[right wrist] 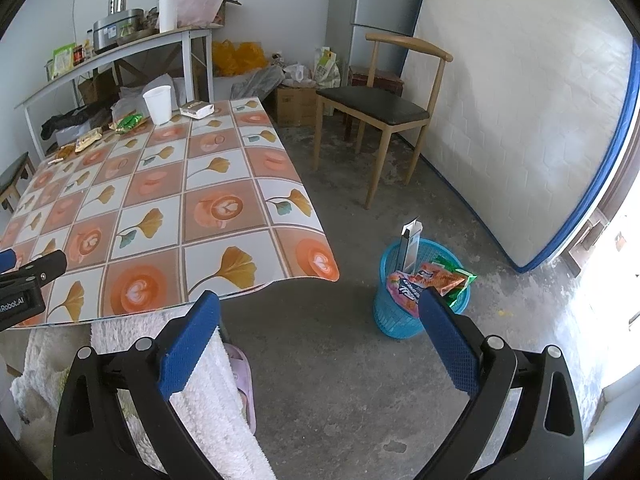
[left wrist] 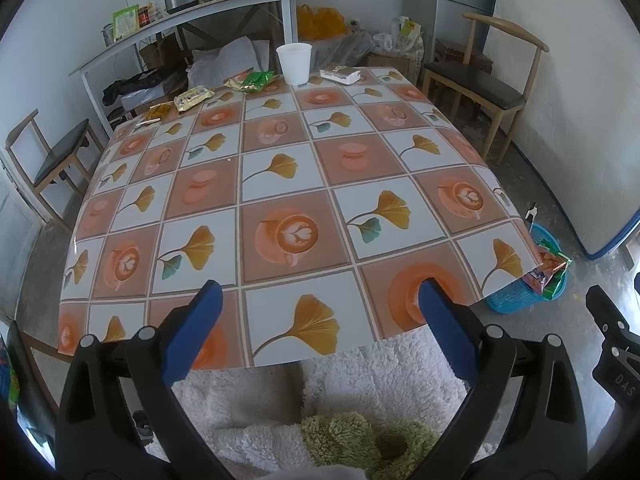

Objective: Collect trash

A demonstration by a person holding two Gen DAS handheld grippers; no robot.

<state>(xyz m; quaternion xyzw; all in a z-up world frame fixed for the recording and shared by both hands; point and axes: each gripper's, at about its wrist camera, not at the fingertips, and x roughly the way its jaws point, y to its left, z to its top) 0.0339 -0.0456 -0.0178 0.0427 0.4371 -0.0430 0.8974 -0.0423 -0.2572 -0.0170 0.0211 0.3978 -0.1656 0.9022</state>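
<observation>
Trash lies along the table's far edge: a white paper cup [left wrist: 294, 64], a green wrapper [left wrist: 256, 81], a white and brown pack [left wrist: 340, 74], a yellow snack bag [left wrist: 192, 98] and an orange wrapper [left wrist: 159, 111]. The cup [right wrist: 158, 104] and green wrapper [right wrist: 129, 123] also show in the right wrist view. A blue basket [right wrist: 416, 294] on the floor holds wrappers and a carton. My left gripper [left wrist: 320, 304] is open and empty over the table's near edge. My right gripper [right wrist: 320, 316] is open and empty above the floor, left of the basket.
The table [left wrist: 280, 184] has a tiled orange and ginkgo cloth. A wooden chair [right wrist: 380, 108] stands at the back right, another [left wrist: 48, 160] at the left. A mattress [right wrist: 520, 120] leans on the right wall. A cluttered shelf [left wrist: 180, 12] stands behind the table.
</observation>
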